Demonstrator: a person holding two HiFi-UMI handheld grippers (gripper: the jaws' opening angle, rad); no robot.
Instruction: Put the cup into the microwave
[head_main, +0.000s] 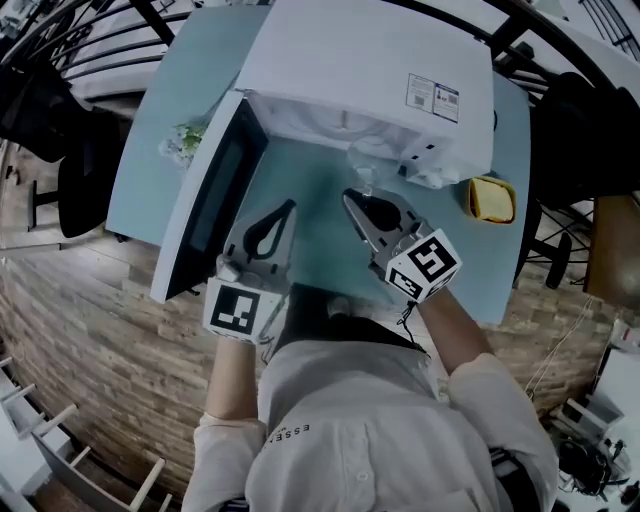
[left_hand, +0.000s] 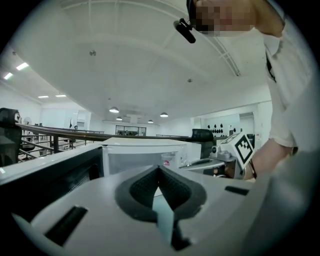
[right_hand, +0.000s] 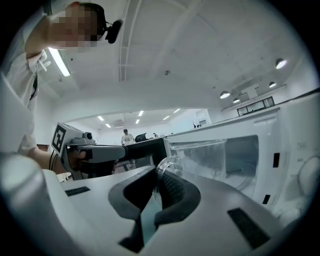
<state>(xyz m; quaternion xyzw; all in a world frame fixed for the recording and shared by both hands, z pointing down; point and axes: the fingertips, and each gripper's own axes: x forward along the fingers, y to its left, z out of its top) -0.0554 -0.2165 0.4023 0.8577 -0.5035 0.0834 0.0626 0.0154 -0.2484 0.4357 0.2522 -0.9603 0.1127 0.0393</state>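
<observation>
A clear glass cup (head_main: 365, 165) hangs just in front of the open white microwave (head_main: 370, 70), above the light blue table (head_main: 320, 200). My right gripper (head_main: 349, 196) is shut on the cup's handle (right_hand: 167, 162); the cup's body (right_hand: 205, 155) shows beyond the jaw tips, before the microwave's cavity (right_hand: 245, 150). The microwave door (head_main: 215, 200) stands swung out to the left. My left gripper (head_main: 291, 205) floats beside that door, shut with nothing in it. From the left gripper (left_hand: 159, 170) the cup (left_hand: 170, 159) appears at the cavity's mouth.
A yellow container (head_main: 490, 200) sits on the table right of the microwave. A small flower plant (head_main: 185, 140) stands behind the open door. The table's front edge is close to the person's body, and chairs stand beyond both table ends.
</observation>
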